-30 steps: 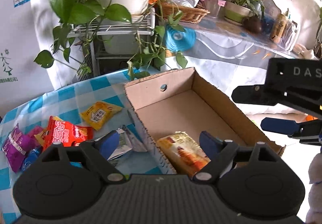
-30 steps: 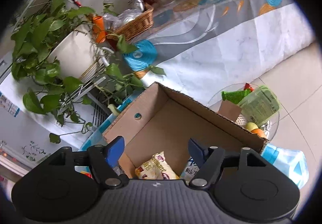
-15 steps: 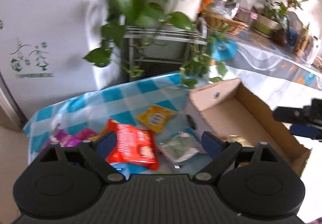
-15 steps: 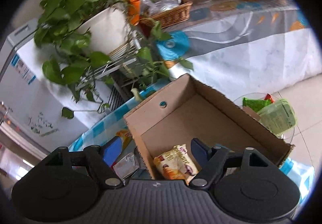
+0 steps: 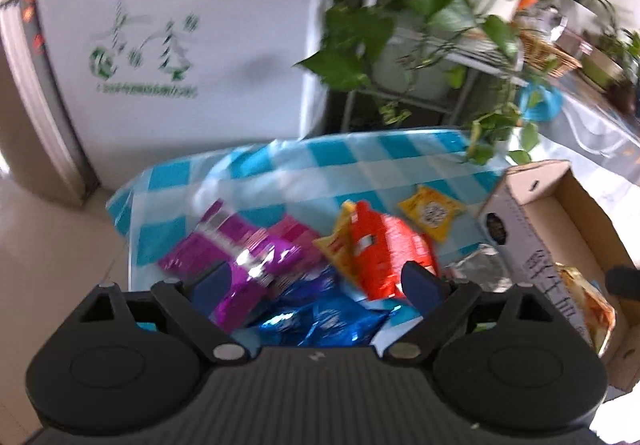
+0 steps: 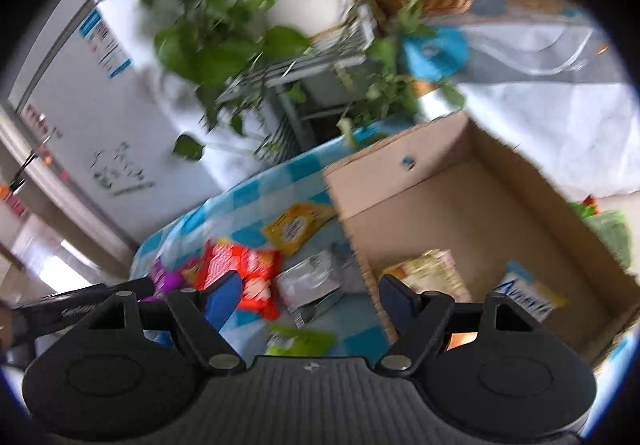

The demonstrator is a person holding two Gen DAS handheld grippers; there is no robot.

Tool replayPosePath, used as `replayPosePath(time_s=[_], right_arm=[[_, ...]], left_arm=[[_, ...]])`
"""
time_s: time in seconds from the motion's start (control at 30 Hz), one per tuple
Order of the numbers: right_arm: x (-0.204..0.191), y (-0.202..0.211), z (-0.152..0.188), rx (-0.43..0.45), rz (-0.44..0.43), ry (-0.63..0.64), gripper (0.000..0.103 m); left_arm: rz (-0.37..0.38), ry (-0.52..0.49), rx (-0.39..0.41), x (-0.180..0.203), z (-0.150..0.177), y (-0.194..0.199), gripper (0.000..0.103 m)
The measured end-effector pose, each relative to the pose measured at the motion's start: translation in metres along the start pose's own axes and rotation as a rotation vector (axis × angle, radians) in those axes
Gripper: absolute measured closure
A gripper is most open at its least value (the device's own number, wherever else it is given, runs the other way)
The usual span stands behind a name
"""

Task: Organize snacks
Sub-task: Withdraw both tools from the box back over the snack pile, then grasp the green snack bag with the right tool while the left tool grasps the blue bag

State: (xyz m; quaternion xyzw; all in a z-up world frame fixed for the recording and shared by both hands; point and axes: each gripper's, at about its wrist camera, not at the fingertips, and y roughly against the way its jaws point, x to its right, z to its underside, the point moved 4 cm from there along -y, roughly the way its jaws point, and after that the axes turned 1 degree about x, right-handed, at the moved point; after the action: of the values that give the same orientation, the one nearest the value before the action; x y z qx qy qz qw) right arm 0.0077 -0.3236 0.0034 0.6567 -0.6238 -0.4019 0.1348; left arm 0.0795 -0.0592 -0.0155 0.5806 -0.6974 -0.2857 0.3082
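Snack packs (image 5: 304,265) lie heaped on the checked cloth (image 5: 360,161), at 9 o'clock of the box (image 6: 480,205), which holds two packets (image 6: 428,273). The left gripper (image 5: 320,283) hangs spread above the heap, gripping nothing. The right gripper (image 6: 310,295), spread and empty, straddles the box's near wall.

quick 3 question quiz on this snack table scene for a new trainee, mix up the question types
1. True or false: the cardboard box already holds at least one snack.
2. Which packet lies nearest the box's far corner? A) purple packet B) yellow packet C) blue packet
3. Fill in: the left gripper hovers over the pile with its jaws ____.

Key
1. True, a pale packet lies inside.
2. B
3. open, nothing gripped
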Motion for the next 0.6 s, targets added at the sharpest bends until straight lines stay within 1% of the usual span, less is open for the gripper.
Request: replayPosePath(time_s=[0.17,0.3,0.4,0.47,0.53,0.6], right_arm=[[-0.015,-0.016,0.013,-0.083,-0.044,0.001,0.022],[-0.024,-0.029,0.023,-0.145,-0.062,-0.006,0.022],[-0.031,-0.038,0.03,-0.176,-0.044,0.011,0.022],[-0.034,-0.043,0.034,-0.195,-0.028,0.021,0.022],[-0.037,-0.049,0.038,-0.215,-0.008,0.024,0.022],[-0.038,-0.054,0.042,-0.23,0.009,0.028,0.022]], left_arm=[[0.002,0.076,-0.061,-0.012,0.016,-0.021,0.011],[0.025,0.147,-0.111,-0.015,0.026,-0.035,0.011],[0.018,0.203,-0.13,-0.017,0.029,-0.042,0.011],[0.011,0.204,-0.146,-0.014,0.032,-0.048,0.011],[0.011,0.212,-0.14,-0.012,0.031,-0.051,0.011],[-0.006,0.191,-0.133,-0.01,0.03,-0.054,0.011]])
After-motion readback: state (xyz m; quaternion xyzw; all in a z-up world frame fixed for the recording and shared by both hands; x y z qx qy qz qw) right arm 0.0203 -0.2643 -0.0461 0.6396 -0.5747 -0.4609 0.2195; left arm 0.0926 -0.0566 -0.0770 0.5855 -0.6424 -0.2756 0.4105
